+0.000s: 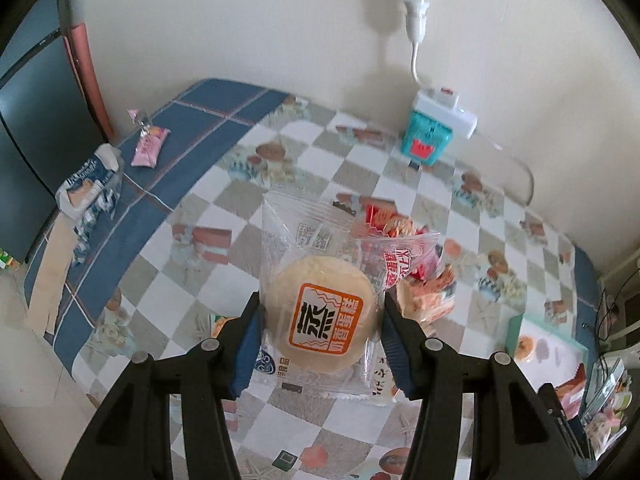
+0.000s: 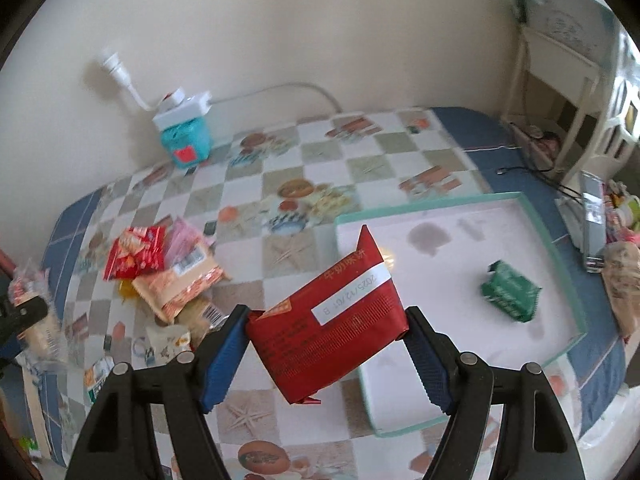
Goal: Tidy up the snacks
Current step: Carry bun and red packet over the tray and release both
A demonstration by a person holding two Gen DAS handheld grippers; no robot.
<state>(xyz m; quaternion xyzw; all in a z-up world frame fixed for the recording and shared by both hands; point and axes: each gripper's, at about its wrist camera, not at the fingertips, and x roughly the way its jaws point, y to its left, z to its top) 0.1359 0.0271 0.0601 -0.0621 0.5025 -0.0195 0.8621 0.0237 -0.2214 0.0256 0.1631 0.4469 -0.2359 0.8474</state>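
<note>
My left gripper (image 1: 322, 312) is shut on a clear-wrapped round cake (image 1: 320, 320) with an orange label and holds it above the table. My right gripper (image 2: 326, 322) is shut on a red snack packet (image 2: 332, 328) with a white date sticker, held over the left edge of a white tray with a mint rim (image 2: 560, 248). A green packet (image 2: 510, 291) lies in the tray. A pile of snack packets (image 2: 160, 268) lies on the table to the left; it also shows in the left wrist view (image 1: 408, 248) behind the cake.
A teal box under a white power strip (image 1: 434, 132) stands by the wall, also in the right wrist view (image 2: 186, 136). A pink packet (image 1: 150, 146) and a blue-white bag (image 1: 90, 192) lie at the table's left end. A white shelf (image 2: 560, 92) stands at the right.
</note>
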